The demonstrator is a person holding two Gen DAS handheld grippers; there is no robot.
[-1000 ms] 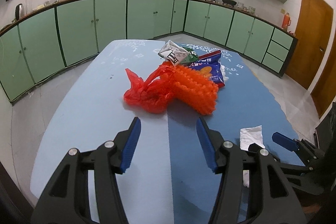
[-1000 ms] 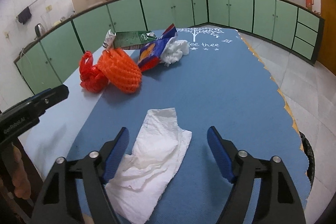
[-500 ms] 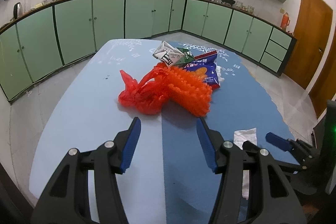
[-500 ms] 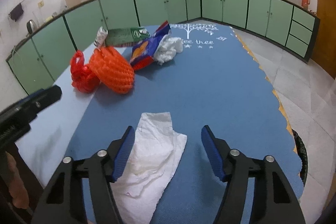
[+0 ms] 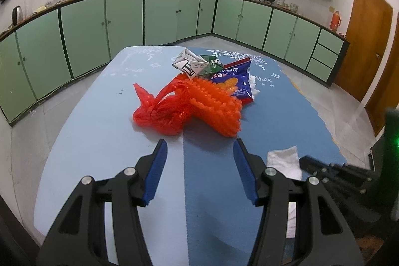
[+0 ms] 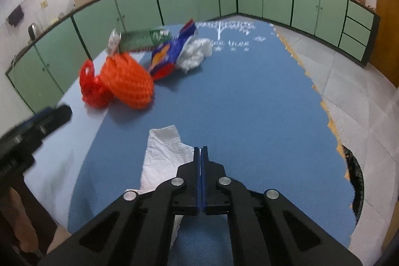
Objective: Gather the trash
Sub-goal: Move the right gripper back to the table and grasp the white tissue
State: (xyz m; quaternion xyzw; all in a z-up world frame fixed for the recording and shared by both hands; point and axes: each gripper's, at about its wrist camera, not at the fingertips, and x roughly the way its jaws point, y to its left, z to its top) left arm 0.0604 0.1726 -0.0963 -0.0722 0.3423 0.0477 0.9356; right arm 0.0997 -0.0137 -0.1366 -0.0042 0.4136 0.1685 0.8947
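Green cabinets (image 5: 124, 24) ring blue table (image 6: 249, 104). Left gripper (image 5: 199, 166) spread wide, short of red bag (image 5: 159, 114) and orange net (image 5: 214, 106). Right gripper (image 6: 200, 153) pressed together over white napkin (image 6: 162, 153); whether it pinches napkin, cannot tell.
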